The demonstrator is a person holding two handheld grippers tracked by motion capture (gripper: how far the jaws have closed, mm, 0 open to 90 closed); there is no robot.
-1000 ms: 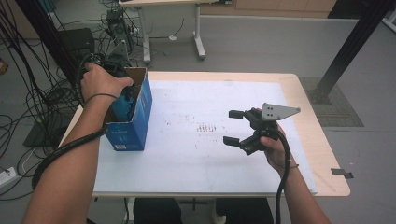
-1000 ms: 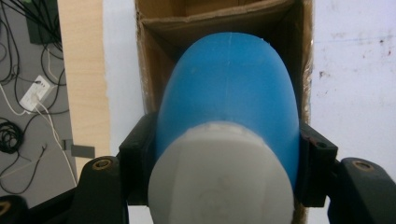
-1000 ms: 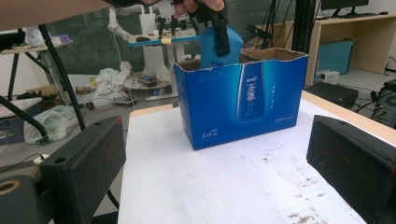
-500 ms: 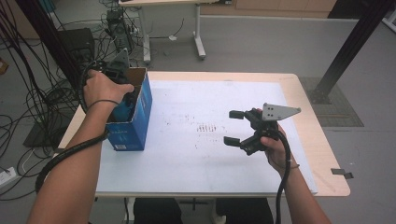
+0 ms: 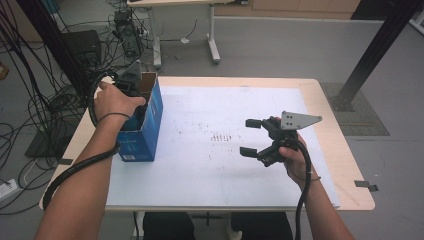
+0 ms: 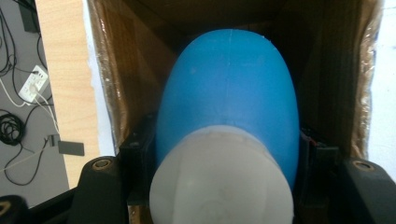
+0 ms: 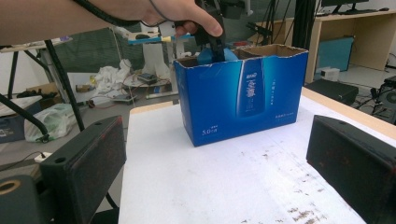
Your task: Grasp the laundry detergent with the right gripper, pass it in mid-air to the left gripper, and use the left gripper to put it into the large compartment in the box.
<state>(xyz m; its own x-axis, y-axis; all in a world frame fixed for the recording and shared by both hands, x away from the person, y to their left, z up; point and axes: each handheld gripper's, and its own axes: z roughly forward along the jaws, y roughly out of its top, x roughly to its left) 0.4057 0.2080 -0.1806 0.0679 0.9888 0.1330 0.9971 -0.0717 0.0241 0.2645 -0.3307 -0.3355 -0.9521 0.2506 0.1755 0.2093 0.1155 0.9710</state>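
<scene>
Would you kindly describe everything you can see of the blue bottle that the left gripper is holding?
The blue bottle is smooth, rounded plastic by its look, with a pale whitish cap end nearest the camera. The left gripper is shut on it, one black jaw at each flank. It points bottom-first down into the open blue box, between its brown cardboard inner walls. From the right gripper view, a bit of blue shows above the box's rim.

Bright, even light, soft pictures

The white worktop (image 5: 200, 165) looks bright with faint shadows; the blue bottle (image 6: 229, 93) up close is blurry.
</scene>
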